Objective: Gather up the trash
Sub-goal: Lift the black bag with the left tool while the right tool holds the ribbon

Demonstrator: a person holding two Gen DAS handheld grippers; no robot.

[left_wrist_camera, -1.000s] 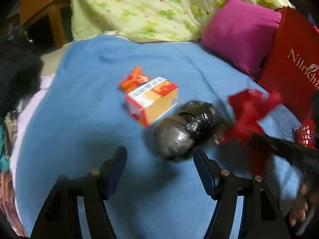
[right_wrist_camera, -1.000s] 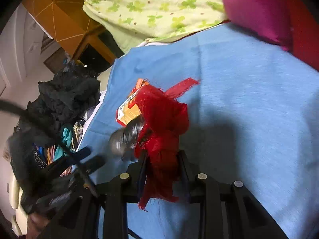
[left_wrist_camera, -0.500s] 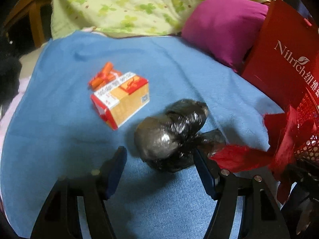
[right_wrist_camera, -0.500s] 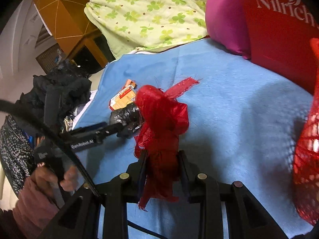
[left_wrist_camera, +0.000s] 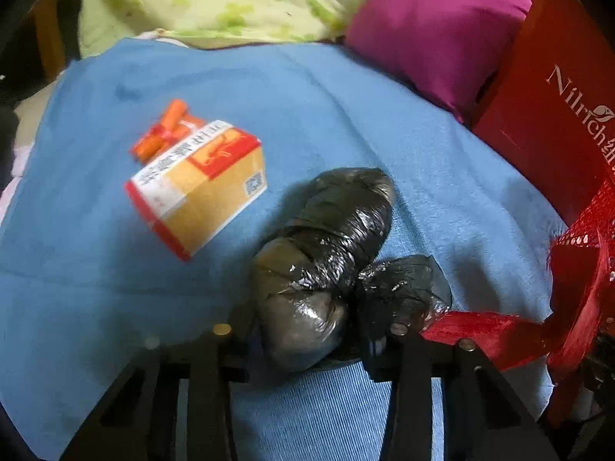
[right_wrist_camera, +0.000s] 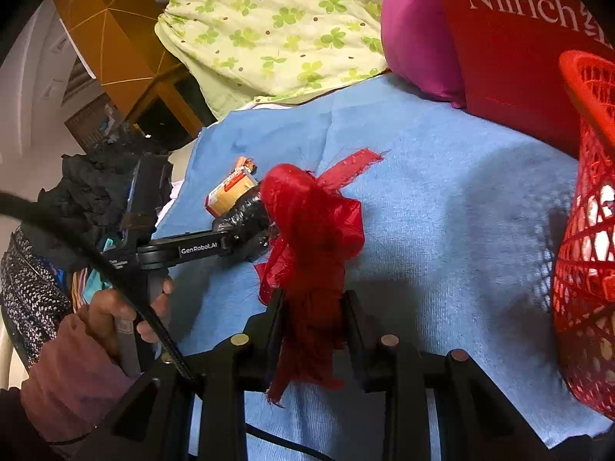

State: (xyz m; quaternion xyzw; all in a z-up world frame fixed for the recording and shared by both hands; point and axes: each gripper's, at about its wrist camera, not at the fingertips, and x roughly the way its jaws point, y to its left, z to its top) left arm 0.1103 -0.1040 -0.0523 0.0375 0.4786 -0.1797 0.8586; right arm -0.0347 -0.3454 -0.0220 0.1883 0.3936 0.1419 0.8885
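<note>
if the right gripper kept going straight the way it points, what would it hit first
Probably the blue blanket just past the red plastic scrap it holds; the red mesh basket sits off to the right of that line. Depth is hard to judge.

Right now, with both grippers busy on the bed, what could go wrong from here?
1. The left gripper is closing on the black plastic bundle; its glossy wrap may slip out, and its loose knotted tail sits outside the fingers.
2. The red mesh scrap in the right gripper has trailing ends that might snag the red basket rim.
</note>
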